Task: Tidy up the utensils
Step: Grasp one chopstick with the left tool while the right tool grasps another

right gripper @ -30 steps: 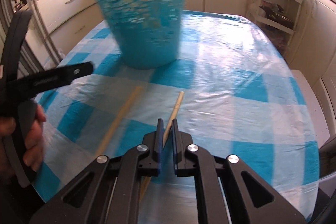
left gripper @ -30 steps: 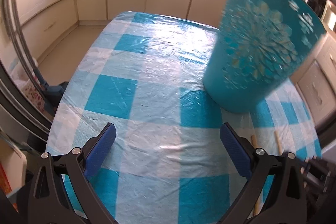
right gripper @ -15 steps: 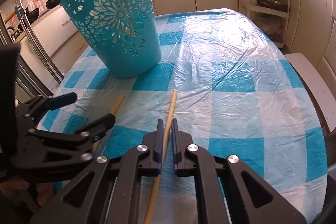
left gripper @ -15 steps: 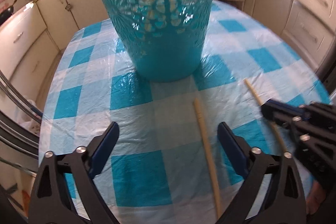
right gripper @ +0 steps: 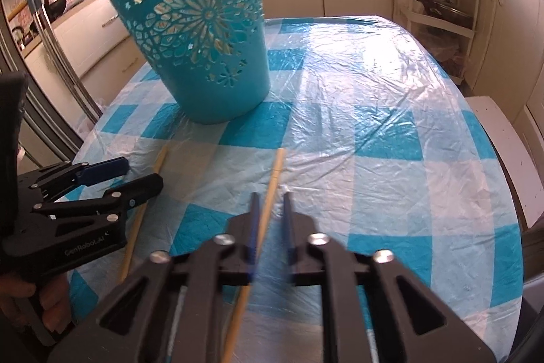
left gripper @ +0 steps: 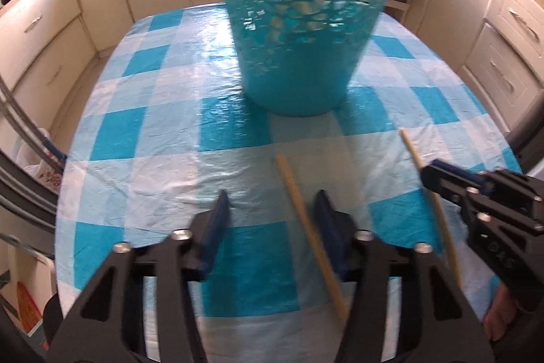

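A teal cut-out basket (right gripper: 200, 46) stands upright on the counter (right gripper: 391, 131), which is covered with a blue-and-white checked plastic cloth. Two wooden sticks lie on the cloth on the near side of the basket, well apart from each other and neither touching it.

The left stick (left gripper: 307, 232) points its far end toward the basket's base. The left hand-held gripper (left gripper: 272, 210) hangs over it; its jaws have just been closing and now stand partly open, with the stick passing between the blue pads close to the right one. The blur leaves it unclear whether that pad touches the stick.

The right stick (right gripper: 268, 196) lies further from the basket, to the right of the first. The right hand-held gripper (right gripper: 270, 210) is over its middle, jaws drawn in narrow with the stick running between the pads; whether they actually pinch it cannot be told from the blurred view.

A hand (right gripper: 44, 301) holds the left gripper's grip.
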